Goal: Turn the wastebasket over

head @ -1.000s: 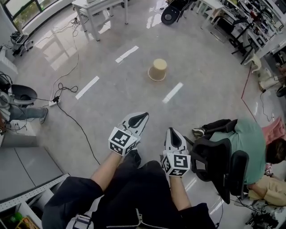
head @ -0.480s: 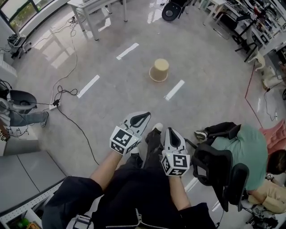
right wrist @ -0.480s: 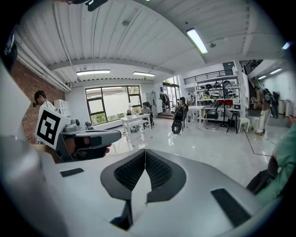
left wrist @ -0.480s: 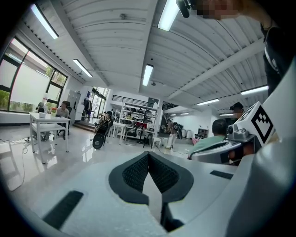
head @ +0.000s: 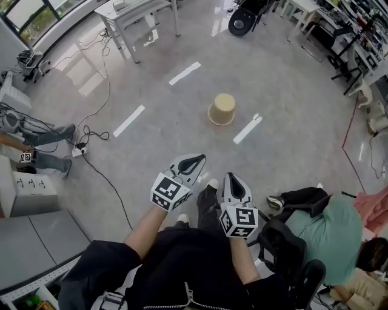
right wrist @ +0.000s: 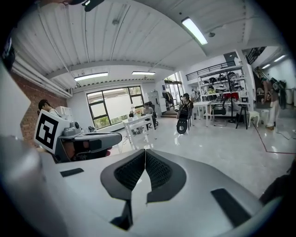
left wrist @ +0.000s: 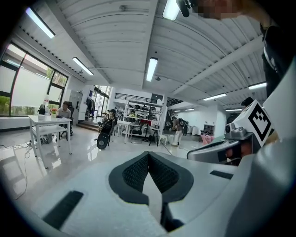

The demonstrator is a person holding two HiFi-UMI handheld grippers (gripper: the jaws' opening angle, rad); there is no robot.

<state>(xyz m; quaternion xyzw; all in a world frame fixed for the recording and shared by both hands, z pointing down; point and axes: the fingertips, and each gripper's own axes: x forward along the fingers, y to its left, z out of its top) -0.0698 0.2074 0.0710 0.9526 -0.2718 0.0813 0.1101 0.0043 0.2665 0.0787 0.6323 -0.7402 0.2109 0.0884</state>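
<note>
A tan wastebasket [head: 222, 109] stands upside down on the grey floor, far ahead in the head view, between white floor stripes. My left gripper [head: 195, 159] and right gripper [head: 233, 178] are held side by side in front of my body, well short of the basket. Both are shut with nothing between the jaws. In the left gripper view the closed left gripper [left wrist: 149, 154] points across the room, and the right gripper [right wrist: 145, 152] does the same in its own view. The basket is hidden in both gripper views.
A seated person in a green shirt [head: 336, 230] and a black office chair [head: 285, 254] are close on the right. Cables [head: 97, 157] run across the floor at left. White tables [head: 136, 12] stand at the back, a grey cabinet [head: 30, 236] at lower left.
I have walked forward: the wastebasket sits lower and nearer in the head view, and the seated person has slid down to the right. Both grippers stay shut and side by side.
</note>
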